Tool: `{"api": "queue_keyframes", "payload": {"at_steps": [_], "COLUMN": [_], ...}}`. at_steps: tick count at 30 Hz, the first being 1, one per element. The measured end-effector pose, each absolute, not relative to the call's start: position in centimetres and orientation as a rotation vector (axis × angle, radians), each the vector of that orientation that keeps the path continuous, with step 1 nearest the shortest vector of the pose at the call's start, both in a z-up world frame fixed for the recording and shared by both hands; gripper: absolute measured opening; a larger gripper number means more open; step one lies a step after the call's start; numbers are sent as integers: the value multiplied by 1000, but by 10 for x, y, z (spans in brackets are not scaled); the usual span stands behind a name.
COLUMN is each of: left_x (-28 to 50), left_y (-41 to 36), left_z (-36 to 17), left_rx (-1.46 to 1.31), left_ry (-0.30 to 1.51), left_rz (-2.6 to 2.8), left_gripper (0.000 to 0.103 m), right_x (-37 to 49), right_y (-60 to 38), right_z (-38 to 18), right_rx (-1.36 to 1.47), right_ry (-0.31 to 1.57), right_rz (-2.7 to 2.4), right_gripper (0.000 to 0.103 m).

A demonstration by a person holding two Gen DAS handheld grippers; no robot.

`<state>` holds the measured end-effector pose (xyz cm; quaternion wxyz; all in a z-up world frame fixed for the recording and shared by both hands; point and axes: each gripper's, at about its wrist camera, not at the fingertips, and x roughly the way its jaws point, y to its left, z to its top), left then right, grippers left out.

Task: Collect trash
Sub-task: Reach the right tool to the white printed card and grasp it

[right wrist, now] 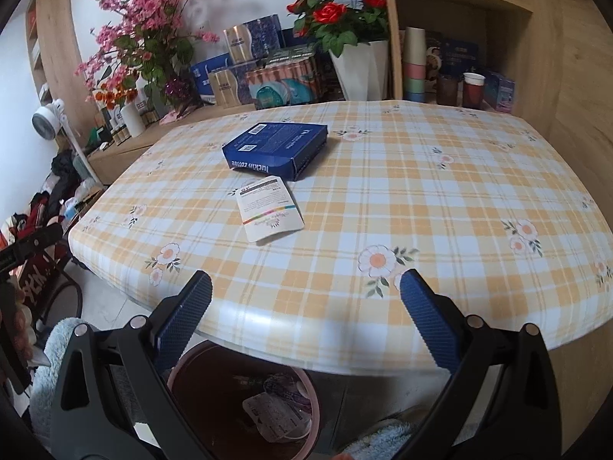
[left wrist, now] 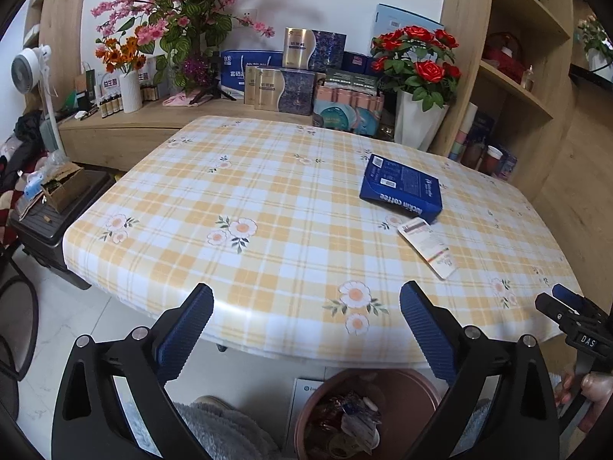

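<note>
The left gripper [left wrist: 306, 299] stands with its jaws spread wide and nothing between them, over the near edge of the checked table [left wrist: 268, 191]. The right gripper [right wrist: 305, 287] is just as wide apart and empty. On the cloth lie a blue coffee box [right wrist: 276, 149] and, just nearer, a white packet [right wrist: 270, 209] touching or almost touching it. Below the table edge stands a brown bin [left wrist: 406, 383] holding wrappers. Only the left view shows the right gripper's tip and the hand [left wrist: 590, 395] carrying it.
</note>
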<state>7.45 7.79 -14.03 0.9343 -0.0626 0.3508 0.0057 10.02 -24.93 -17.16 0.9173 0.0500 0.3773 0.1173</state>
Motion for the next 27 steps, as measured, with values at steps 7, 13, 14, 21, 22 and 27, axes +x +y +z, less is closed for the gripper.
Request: {"api": "queue_keyframes", "payload": {"at_steps": [7, 13, 14, 21, 22, 27], "left_x": [109, 137, 141, 164, 165, 174], "left_y": [76, 73, 72, 76, 78, 85], "left_z": [-138, -140, -140, -141, -142, -152], "left_rx": [-117, -104, -97, -65, -68, -88], "left_ry": [706, 705, 701, 685, 684, 697], "left_rz": [-7, -28, -29, -21, -20, -6], "left_gripper": [96, 96, 96, 96, 96, 96], "right_x": [137, 167, 173, 202, 207, 229], "right_y": [-234, -228, -225, -207, -202, -179], "right_z": [-169, -179, -182, -195, -197, -206], "right_rx": [9, -28, -35, -71, -75, -59], "right_ry": [789, 826, 837, 883, 891, 926], "right_rz": [292, 312, 318, 371, 387, 445], "right_gripper": [97, 97, 97, 97, 97, 97]}}
